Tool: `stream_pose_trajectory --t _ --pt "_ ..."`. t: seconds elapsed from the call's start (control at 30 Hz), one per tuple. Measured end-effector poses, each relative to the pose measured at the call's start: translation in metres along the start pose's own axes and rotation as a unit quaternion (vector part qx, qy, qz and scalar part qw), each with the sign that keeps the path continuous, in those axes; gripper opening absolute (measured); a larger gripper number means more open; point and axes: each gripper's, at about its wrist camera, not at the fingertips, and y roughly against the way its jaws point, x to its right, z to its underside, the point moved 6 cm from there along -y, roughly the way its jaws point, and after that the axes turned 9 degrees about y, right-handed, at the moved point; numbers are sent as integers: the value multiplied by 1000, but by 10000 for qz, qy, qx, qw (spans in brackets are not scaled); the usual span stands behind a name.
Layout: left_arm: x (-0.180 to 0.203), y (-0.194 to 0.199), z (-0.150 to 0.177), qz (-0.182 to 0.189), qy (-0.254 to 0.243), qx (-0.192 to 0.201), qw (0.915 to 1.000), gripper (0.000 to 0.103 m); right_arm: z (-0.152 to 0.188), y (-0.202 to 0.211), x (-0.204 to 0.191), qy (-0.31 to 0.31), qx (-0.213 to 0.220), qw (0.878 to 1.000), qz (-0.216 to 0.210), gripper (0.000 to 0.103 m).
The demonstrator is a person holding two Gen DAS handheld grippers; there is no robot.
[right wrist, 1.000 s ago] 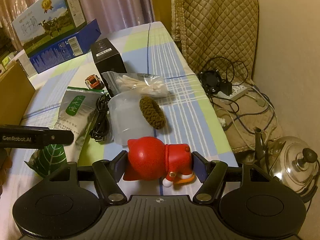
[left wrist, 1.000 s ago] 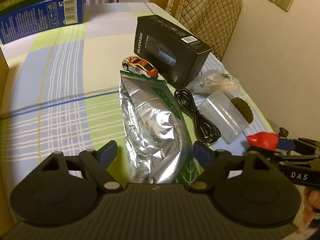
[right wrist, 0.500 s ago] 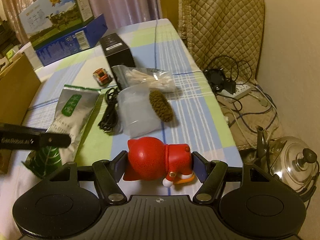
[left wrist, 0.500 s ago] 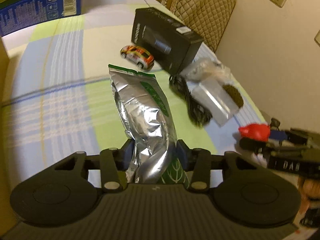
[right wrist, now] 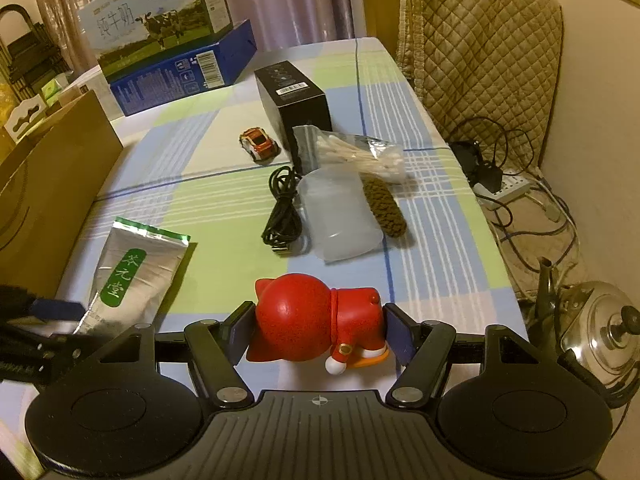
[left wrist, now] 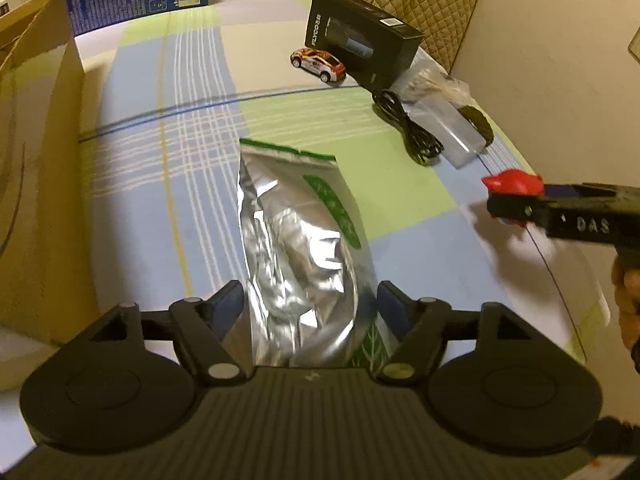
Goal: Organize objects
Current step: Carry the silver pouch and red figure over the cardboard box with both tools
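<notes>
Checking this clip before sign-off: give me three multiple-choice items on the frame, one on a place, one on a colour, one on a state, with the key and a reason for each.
1. Where is the toy car?
A. beside the black box
B. on the kettle
C. inside the cardboard box

2. What colour is the figurine?
A. blue
B. red
C. white

3. What is the right gripper doing?
A. hanging empty
B. clamped on the figurine
C. holding the cable

Key: 1 A, the car sits on the tablecloth just left of the box. 2 B, its body is red. 3 B, both pads press its sides.
</notes>
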Motion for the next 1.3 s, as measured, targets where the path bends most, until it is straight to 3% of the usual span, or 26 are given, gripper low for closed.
stream_pose_trajectory --t 0.2,0.47,0.53,0.6,0.77,1.0,1.3 --pt "3 -19 -10 -24 37 -88 10000 72 -3 1 -2 49 -10 10000 34 65" --pt "14 -28 -5 -341 -559 -88 9978 74 -5 1 -4 87 -28 9999 42 65" --pt "16 -28 -6 -394 -633 -87 9972 67 -4 2 -5 85 -29 10000 44 65" --pt "17 -24 -7 -233 -612 -121 9978 47 -5 2 -5 90 -26 9999 48 65" --pt "21 -16 -8 -241 -680 -113 9973 42 -6 10 -9 83 22 9999 64 65" --pt "30 10 -15 -131 -657 88 9977 42 -14 31 -16 109 164 9998 95 65" --pt "36 73 -41 21 -556 595 9967 42 -42 69 -43 312 508 9982 72 65"
